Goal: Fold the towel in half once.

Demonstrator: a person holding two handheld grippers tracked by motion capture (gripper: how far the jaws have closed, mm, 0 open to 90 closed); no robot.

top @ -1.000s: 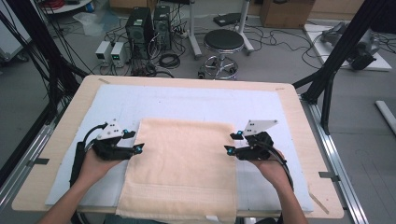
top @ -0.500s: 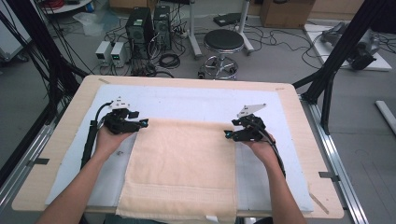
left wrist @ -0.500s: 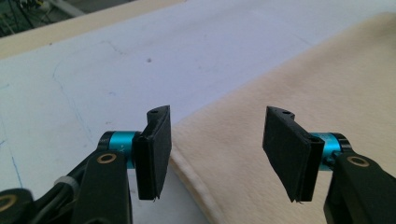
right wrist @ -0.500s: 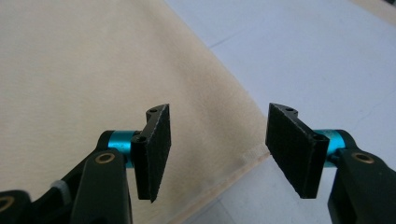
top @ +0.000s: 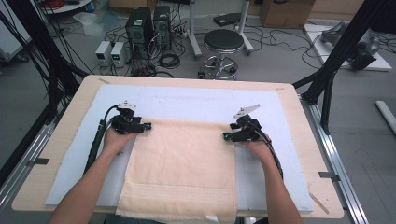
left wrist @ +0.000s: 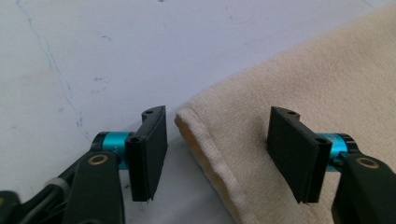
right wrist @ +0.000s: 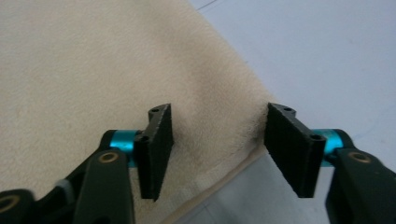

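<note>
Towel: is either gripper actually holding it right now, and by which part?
Nothing is held. The left gripper straddles one far corner of the towel, the right gripper the other; both sets of jaws stand open, pads clear.

Both forearms bare, no sleeves. Left tool (top: 145, 126): black body, teal accents, grey three-cornered plate on top, thick black cable trailing back along the arm. Right tool (top: 227, 136): same build, thinner black cable. Up close, each has flat black rectangular pads (left wrist: 150, 151) with small screw holes, teal cylindrical collars and brass-ringed pivot screws.
</note>
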